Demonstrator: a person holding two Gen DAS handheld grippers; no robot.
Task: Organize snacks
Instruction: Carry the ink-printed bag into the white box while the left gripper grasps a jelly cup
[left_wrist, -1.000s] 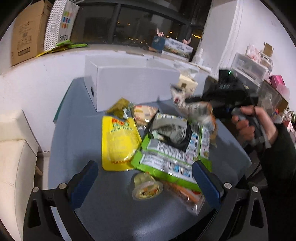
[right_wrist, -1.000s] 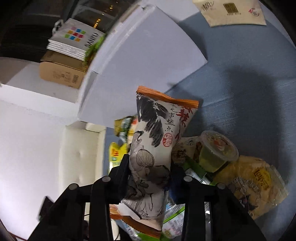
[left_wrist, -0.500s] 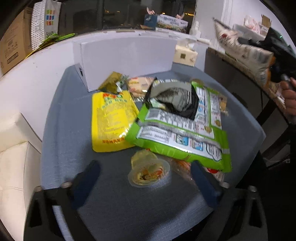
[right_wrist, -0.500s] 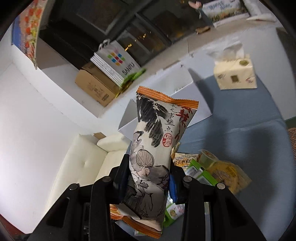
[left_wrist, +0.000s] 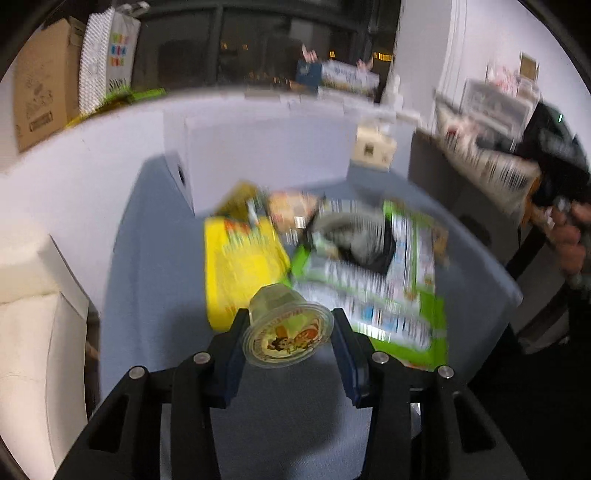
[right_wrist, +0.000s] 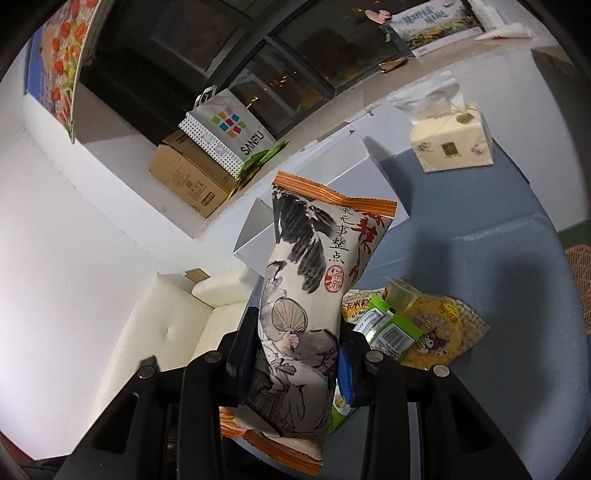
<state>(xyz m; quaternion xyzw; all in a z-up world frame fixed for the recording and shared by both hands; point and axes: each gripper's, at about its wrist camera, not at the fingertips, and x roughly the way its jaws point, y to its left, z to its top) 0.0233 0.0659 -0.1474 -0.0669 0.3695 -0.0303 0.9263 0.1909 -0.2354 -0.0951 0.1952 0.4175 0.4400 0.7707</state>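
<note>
My left gripper (left_wrist: 290, 341) is shut on a small jelly cup (left_wrist: 286, 338) with a cartoon lid and holds it above the blue table (left_wrist: 155, 280). Behind it lie a yellow pouch (left_wrist: 240, 266) and a large green snack bag (left_wrist: 388, 295), both blurred. My right gripper (right_wrist: 295, 354) is shut on a white ink-drawing snack bag (right_wrist: 310, 302) with orange ends, held upright over the table's edge. It also shows blurred in the left wrist view (left_wrist: 491, 166) at the far right. A white box (left_wrist: 266, 151) stands at the back of the table.
A tissue box (right_wrist: 450, 136) sits at the table's far end. More snacks (right_wrist: 436, 325), another jelly cup (right_wrist: 400, 295) among them, lie below the right gripper. A white sofa (right_wrist: 173, 328) is beside the table. A cardboard carton (right_wrist: 188, 177) and shopping bag (right_wrist: 229, 129) rest on the ledge.
My left gripper has closed on the jelly cup and lifted it off the table. My right gripper has carried the ink-drawing bag up and away to the right.
</note>
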